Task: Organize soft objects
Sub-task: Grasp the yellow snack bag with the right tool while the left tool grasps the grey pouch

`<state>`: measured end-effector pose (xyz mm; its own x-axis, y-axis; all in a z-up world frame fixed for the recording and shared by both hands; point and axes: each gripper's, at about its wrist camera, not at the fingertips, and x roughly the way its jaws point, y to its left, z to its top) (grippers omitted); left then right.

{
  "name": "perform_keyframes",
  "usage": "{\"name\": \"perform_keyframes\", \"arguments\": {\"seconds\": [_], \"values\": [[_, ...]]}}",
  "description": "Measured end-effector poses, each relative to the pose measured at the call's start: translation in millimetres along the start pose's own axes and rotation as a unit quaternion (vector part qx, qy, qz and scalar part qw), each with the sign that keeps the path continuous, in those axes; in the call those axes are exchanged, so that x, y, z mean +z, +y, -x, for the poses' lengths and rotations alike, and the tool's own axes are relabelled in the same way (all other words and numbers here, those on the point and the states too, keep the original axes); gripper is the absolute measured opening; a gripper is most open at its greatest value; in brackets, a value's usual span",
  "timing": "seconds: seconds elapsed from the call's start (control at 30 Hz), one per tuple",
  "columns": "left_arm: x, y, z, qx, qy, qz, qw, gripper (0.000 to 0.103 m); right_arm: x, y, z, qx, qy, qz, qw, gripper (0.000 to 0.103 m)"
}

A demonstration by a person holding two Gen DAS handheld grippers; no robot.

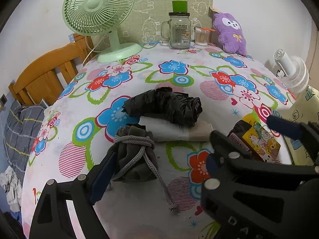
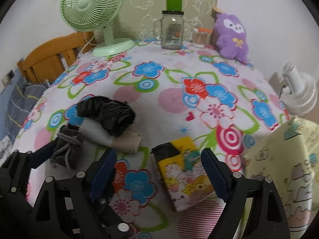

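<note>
Soft grey drawstring pouch (image 1: 133,151) of fleecy cloth sits on the flower-print table (image 1: 179,67), just in front of a folded white cloth (image 1: 175,129) that carries a crumpled black plastic bag (image 1: 167,105). Your left tool (image 1: 159,159) is spread wide around the pouch, one pad touching its side, gripping nothing yet. Your right tool (image 2: 159,171) also stands wide open and empty, straddling a yellow cartoon-print packet (image 2: 183,171). Expect the pouch to be light and limp, so it will sag. Pinch the cinched neck under the knotted cord (image 1: 137,140), where the cloth bunches thickest.
</note>
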<state>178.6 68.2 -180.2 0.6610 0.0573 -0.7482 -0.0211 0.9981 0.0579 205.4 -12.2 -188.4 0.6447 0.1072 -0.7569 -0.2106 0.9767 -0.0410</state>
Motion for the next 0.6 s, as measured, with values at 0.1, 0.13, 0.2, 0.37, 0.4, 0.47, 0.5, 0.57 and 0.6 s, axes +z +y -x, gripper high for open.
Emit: {"name": "perform_keyframes", "arguments": {"seconds": [0.1, 0.13, 0.2, 0.37, 0.4, 0.47, 0.5, 0.57, 0.6], "values": [[1.2, -1.1, -3.7, 0.008, -0.003, -0.006, 0.9999, 0.09, 1.1, -4.7, -2.0, -0.021, -0.006, 0.002, 1.0, 0.088], [0.8, -2.1, -5.2, 0.012, -0.003, -0.009, 0.9999, 0.09, 1.3, -6.8, -4.7, -0.022, -0.001, 0.0, 1.0, 0.088], [0.3, -3.0, -8.3, 0.021, -0.002, -0.015, 0.9997, 0.089, 0.5, -11.3, -12.8, -0.019, 0.014, -0.008, 1.0, 0.088], [0.6, -2.0, -11.4, 0.025, 0.005, -0.015, 0.9996, 0.085, -3.0, -20.4, -25.7, -0.011, 0.037, -0.035, 0.999, 0.088], [0.4, -1.7, -11.4, 0.025, 0.005, -0.015, 0.9996, 0.085, -4.1, -21.2, -27.4, -0.006, 0.043, -0.042, 0.998, 0.088], [0.4, -1.1, -11.4, 0.024, 0.006, -0.014, 0.9996, 0.084, -5.9, -22.0, -28.6, 0.001, 0.047, -0.054, 0.997, 0.086], [0.3, -1.0, -11.5, 0.023, 0.006, -0.014, 0.9996, 0.084, -6.1, -20.7, -27.5, 0.004, 0.046, -0.053, 0.998, 0.08], [0.4, -1.5, -11.4, 0.022, 0.006, -0.016, 0.9996, 0.083, -6.2, -15.7, -24.8, 0.015, 0.044, -0.047, 0.998, 0.067], [0.2, -1.5, -11.2, 0.022, 0.006, -0.016, 0.9996, 0.082, -6.3, -12.3, -23.2, 0.023, 0.043, -0.044, 0.998, 0.056]]}}
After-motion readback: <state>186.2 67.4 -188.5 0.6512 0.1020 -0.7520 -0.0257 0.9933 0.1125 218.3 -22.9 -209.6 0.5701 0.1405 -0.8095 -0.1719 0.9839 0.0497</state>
